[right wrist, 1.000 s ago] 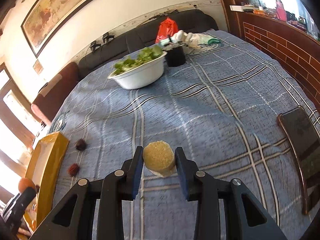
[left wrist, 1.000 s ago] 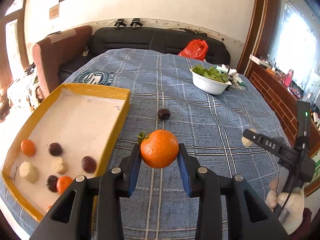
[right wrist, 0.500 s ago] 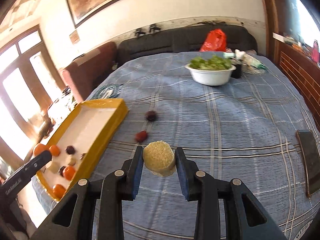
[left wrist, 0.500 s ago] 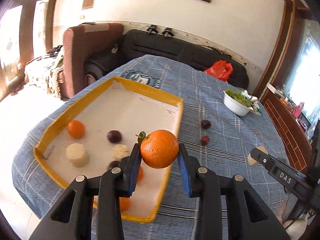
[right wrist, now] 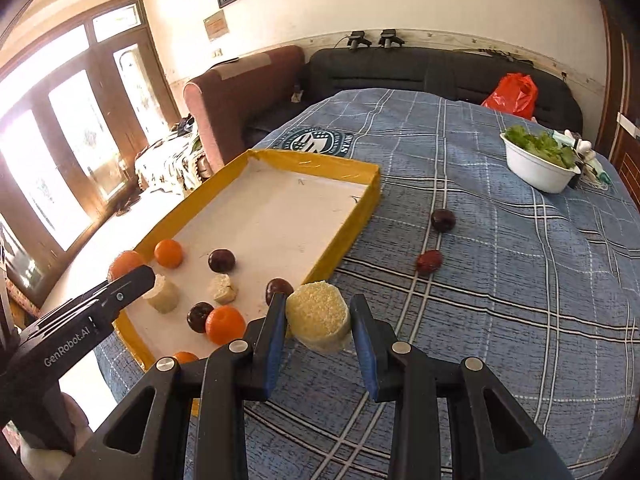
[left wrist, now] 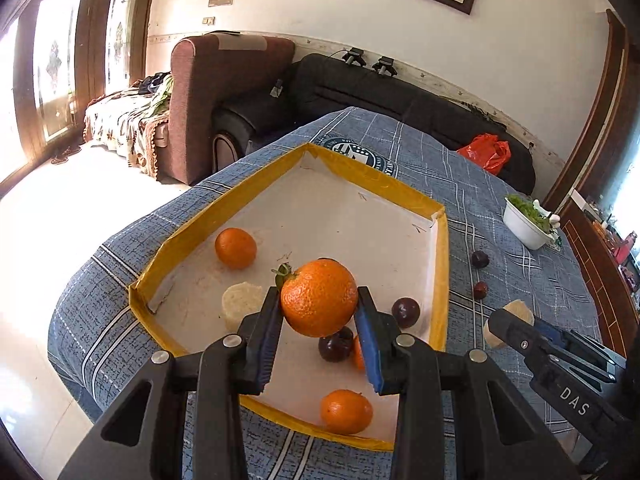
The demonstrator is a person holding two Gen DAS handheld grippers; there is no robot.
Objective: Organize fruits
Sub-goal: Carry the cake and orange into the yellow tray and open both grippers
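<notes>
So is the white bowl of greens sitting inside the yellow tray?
No, the white bowl stands on the blue checked cloth far across the table from the yellow tray, which holds only fruit pieces.

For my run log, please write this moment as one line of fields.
left gripper: shut on round orange tangerine, above yellow-rimmed tray | right gripper: shut on pale cylindrical fruit piece | two dark red fruits on cloth

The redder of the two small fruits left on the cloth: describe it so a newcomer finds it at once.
Start at the blue plaid tablecloth and the shallow yellow-rimmed cardboard tray on it. On the bare cloth between that tray and the white bowl of green leaves lie two small round fruits. Take the small dull-red fruit, nearer the camera; the dark purple round fruit beyond it is almost black.
</notes>
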